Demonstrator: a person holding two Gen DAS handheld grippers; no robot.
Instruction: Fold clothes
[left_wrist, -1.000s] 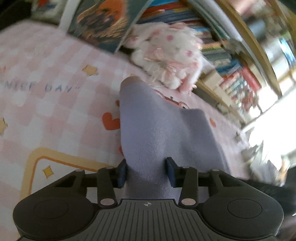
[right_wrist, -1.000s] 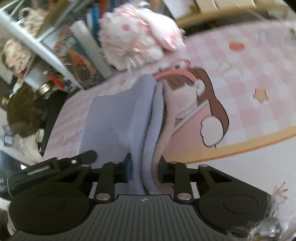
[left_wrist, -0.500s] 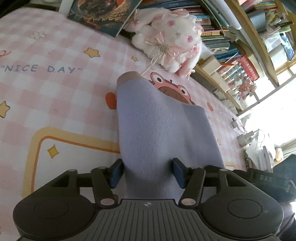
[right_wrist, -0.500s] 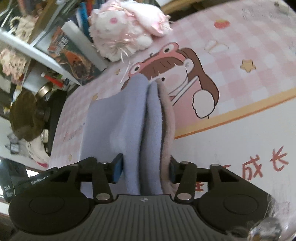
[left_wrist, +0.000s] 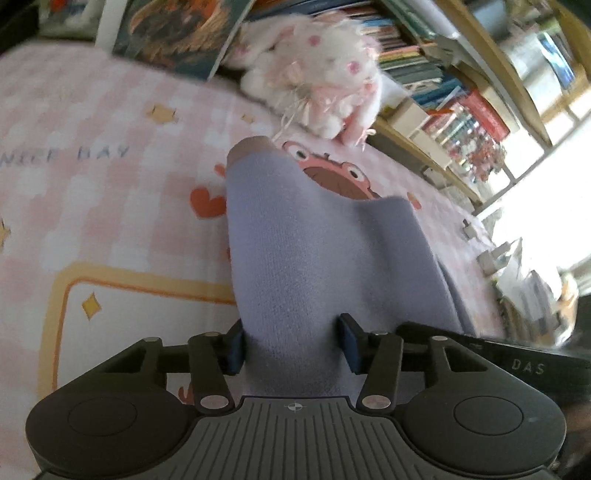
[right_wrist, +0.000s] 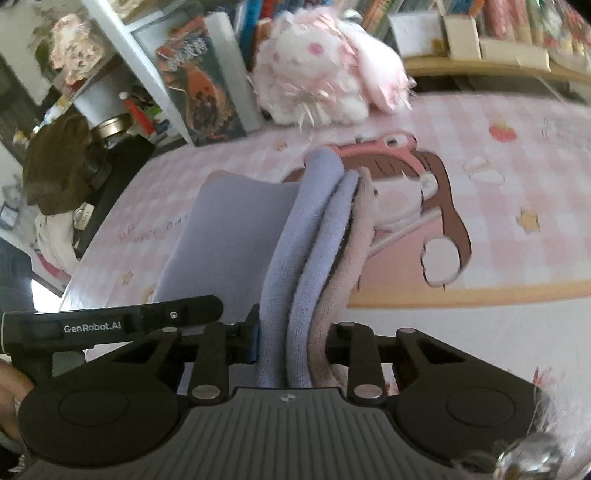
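Note:
A lavender fleece garment (left_wrist: 314, 251) with a pinkish-beige inner layer lies folded over the pink checked mat (left_wrist: 110, 192). My left gripper (left_wrist: 291, 345) is shut on one end of the garment, which fills the gap between its blue pads. My right gripper (right_wrist: 290, 341) is shut on several bunched layers of the same garment (right_wrist: 236, 236), lavender and beige. The left gripper's body (right_wrist: 110, 325) shows at the left of the right wrist view. The cloth stretches between both grippers above the mat.
A white and pink plush bunny (left_wrist: 317, 74) sits at the mat's far edge, against bookshelves (left_wrist: 461, 92) full of books. A large picture book (right_wrist: 199, 96) leans beside it. A dark object and clutter (right_wrist: 62, 162) stand off the mat's left side.
Both grippers have closed tighter on the garment than half a second ago. The views have shifted and blurred, so both hands are moving with the cloth.

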